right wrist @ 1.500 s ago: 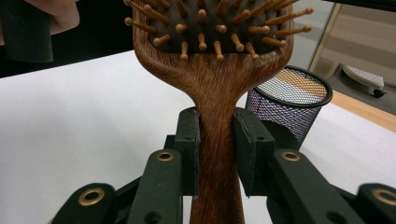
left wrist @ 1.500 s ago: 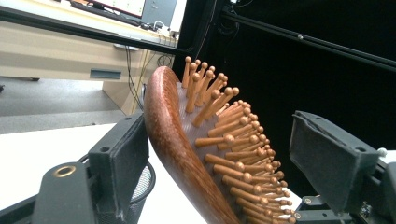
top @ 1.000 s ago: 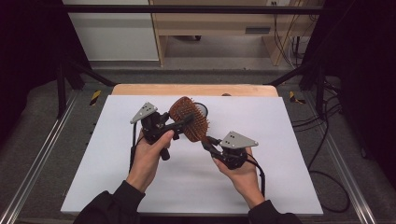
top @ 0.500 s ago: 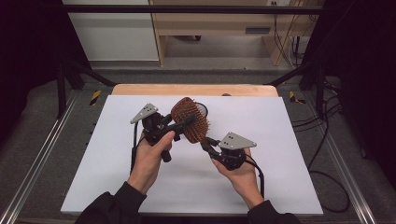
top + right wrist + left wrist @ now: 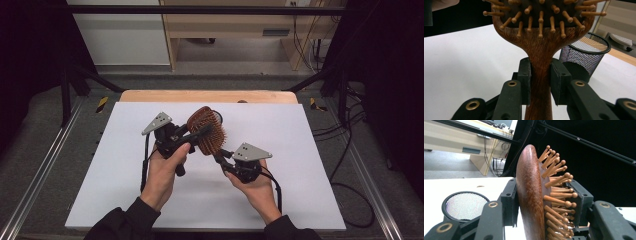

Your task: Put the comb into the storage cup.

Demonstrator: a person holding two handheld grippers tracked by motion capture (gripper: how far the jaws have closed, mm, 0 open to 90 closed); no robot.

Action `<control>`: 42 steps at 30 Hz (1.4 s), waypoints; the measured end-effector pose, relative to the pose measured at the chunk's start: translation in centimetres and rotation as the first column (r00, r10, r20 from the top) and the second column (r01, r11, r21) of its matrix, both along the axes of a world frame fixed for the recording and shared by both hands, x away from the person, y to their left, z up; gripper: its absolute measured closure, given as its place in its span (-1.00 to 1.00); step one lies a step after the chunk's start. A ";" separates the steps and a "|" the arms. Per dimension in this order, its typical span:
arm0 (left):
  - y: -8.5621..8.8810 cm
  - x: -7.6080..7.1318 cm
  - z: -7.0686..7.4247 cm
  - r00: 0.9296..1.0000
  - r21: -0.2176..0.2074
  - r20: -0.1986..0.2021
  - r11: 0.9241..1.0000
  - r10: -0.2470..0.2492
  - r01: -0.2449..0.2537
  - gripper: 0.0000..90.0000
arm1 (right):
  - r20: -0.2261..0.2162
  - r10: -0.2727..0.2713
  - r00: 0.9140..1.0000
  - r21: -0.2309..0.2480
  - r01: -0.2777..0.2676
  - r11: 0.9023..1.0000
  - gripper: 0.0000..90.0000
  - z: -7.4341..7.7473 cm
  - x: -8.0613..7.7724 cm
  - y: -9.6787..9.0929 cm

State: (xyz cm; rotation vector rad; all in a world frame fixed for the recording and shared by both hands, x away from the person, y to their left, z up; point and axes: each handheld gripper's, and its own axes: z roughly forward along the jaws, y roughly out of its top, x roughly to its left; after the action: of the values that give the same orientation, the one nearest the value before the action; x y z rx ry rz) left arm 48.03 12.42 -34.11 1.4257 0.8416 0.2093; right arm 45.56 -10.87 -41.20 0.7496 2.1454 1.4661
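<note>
White board (image 5: 100, 165) covers the table in the high view, and we read the scene across it from left to right. At left, the person's left hand (image 5: 162, 172) carries the left gripper (image 5: 197, 134), whose grey three-cornered plate (image 5: 157, 123) tilts toward the table's left edge. Its jaws have just been closing, and in the left gripper view they now press on the head of the wooden hairbrush (image 5: 531, 195): one pad lies against the smooth brown back, the other against the tips of the wooden pins (image 5: 559, 180) (the pins point to that view's right). Behind the left jaw in that view we see a black mesh cup (image 5: 465, 205) standing on the board, its round rim toward the camera.

In the middle of the high view the brush is held above the board, between the two grippers and tilted, with the mesh cup just behind it.

At right, the right hand (image 5: 255, 185) bears the right gripper (image 5: 221, 156). In the right gripper view its jaws clamp the brush's narrow neck from both sides, just below the pinned head, and the mesh cup stands upright on the board to the right of the handle.
</note>
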 end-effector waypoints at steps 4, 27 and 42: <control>0.0 0.0 0.0 1.000 -0.006 -0.004 1.000 -0.005 0.005 0.13 | -0.006 0.003 1.000 0.003 -0.003 1.000 0.61 -0.1 0.0 0.0; 1.5 0.4 -0.1 0.999 0.000 0.002 0.999 0.036 -0.036 0.14 | -0.076 -0.014 0.997 0.079 0.020 0.997 -0.06 -0.9 0.6 -1.4; 3.1 0.7 0.1 0.996 0.019 0.023 0.996 0.088 -0.089 0.14 | -0.125 -0.049 0.991 0.050 0.056 0.997 -0.50 -1.7 1.4 -1.5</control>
State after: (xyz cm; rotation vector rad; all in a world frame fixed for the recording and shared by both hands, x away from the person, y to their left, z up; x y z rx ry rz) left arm 48.69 15.57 -34.06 1.4032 0.8875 0.3009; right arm 46.92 -12.41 -42.85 0.9313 2.1666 1.4901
